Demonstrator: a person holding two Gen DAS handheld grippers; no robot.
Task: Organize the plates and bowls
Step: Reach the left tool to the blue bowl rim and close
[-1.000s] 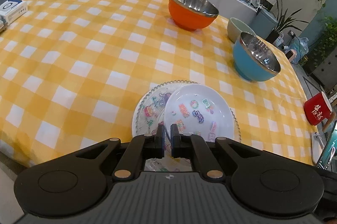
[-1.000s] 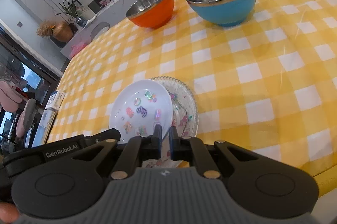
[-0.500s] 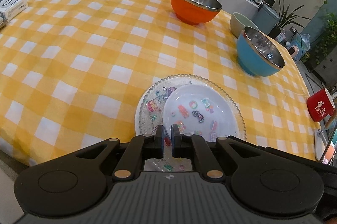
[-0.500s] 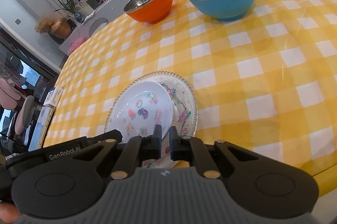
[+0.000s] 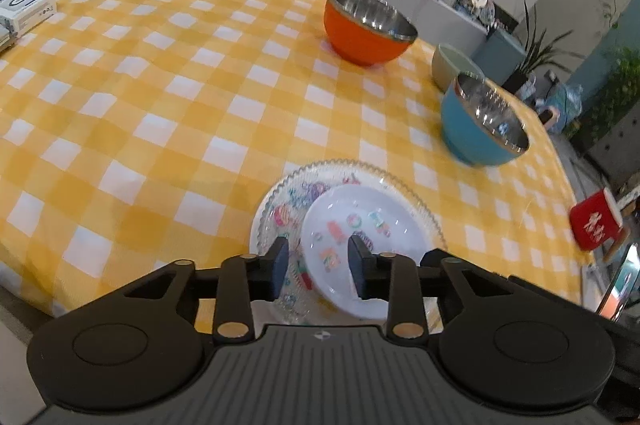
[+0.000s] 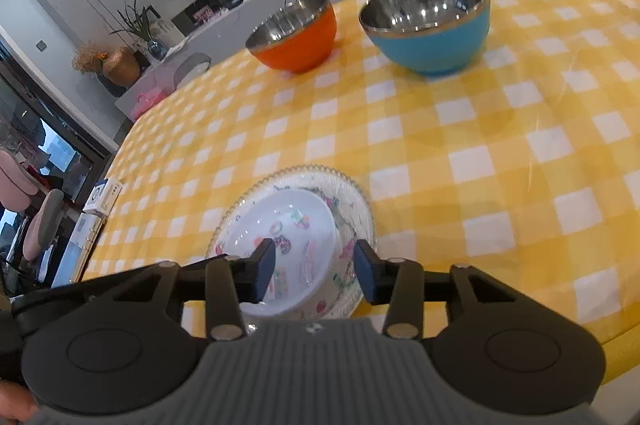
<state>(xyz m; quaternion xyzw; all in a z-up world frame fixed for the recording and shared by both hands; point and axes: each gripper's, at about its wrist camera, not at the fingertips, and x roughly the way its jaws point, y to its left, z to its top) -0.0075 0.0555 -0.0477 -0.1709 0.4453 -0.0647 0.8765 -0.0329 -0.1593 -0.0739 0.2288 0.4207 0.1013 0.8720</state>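
A small white plate (image 5: 356, 237) (image 6: 280, 245) with coloured stickers lies on a larger clear glass plate (image 5: 280, 193) (image 6: 352, 201) near the table's front edge. My left gripper (image 5: 318, 267) hovers over the near rims of both plates, its jaws opening, pads clear of the plates. My right gripper (image 6: 314, 265) is over the same near rims, jaws likewise opening and holding nothing. Farther back stand an orange bowl (image 5: 366, 27) (image 6: 296, 35), a blue bowl (image 5: 480, 125) (image 6: 430, 27) and a pale green bowl (image 5: 452, 65).
The table wears a yellow-and-white checked cloth (image 5: 160, 85). A red mug (image 5: 596, 225) sits at the right edge, a white-and-blue box (image 5: 26, 5) at the far left. A counter with snacks and plants runs behind the table.
Both grippers, shut on the plates' near rims before, now stand with jaws apart. The white plate has settled flat onto the glass plate.
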